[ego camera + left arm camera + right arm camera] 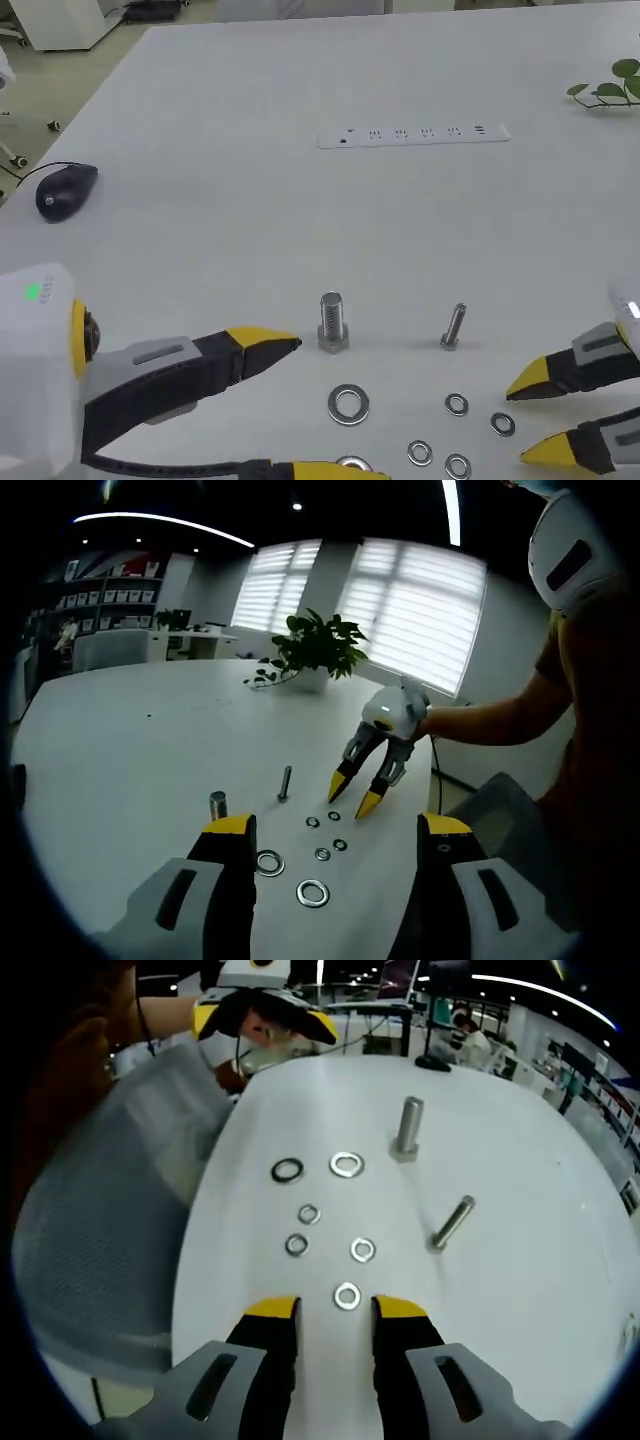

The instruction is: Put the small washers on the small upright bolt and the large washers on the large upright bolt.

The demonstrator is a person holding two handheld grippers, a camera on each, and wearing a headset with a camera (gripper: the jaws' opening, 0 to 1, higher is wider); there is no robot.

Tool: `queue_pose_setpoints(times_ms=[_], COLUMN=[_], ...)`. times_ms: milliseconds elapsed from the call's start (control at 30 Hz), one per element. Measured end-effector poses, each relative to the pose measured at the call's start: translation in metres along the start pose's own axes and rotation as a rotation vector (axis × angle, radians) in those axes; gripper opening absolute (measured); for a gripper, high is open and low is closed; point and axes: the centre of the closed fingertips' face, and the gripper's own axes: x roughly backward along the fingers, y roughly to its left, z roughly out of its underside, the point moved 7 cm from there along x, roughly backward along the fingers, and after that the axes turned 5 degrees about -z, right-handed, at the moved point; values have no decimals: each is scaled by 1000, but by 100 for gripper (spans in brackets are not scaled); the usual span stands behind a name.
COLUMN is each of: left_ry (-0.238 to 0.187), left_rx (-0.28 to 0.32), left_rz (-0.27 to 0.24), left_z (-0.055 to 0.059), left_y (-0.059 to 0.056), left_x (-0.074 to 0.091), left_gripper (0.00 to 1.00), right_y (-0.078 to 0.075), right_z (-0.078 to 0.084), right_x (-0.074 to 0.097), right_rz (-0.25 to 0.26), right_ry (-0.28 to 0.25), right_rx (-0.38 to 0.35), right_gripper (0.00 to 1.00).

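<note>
The large bolt and the thinner small bolt stand head-down on the white table; the small one leans slightly. In front of them lie two large washers and several small washers. My left gripper is open, its jaws wide apart on either side of the large washers, the upper tip just left of the large bolt. My right gripper is open just right of the small washers. In the right gripper view one small washer lies just ahead of my right gripper, level with the gap between its tips.
A white power strip lies farther back on the table. A black mouse sits at the left edge and plant leaves reach in at the far right. The washers lie close to the table's near edge.
</note>
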Motion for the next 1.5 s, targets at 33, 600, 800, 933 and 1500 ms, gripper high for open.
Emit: queue_pose_setpoints(times_ms=[33, 600, 800, 933, 1500], left_ry=[-2, 6, 4, 5, 5], left_rx=[-1, 28, 29, 31, 29], left_rz=[0, 7, 9, 11, -3], left_z=[0, 6, 5, 6, 10], left_y=[1, 11, 13, 13, 6], left_x=[0, -7, -8, -8, -3], left_gripper=[64, 64, 64, 64, 64], right_y=[-1, -9, -9, -9, -10], right_z=[1, 6, 6, 5, 1], right_x=[1, 0, -3, -4, 0], right_rz=[-2, -26, -33, -38, -30], right_ry=[8, 59, 66, 73, 105], right_rx=[0, 8, 8, 11, 32], right_gripper=[30, 31, 31, 31, 30])
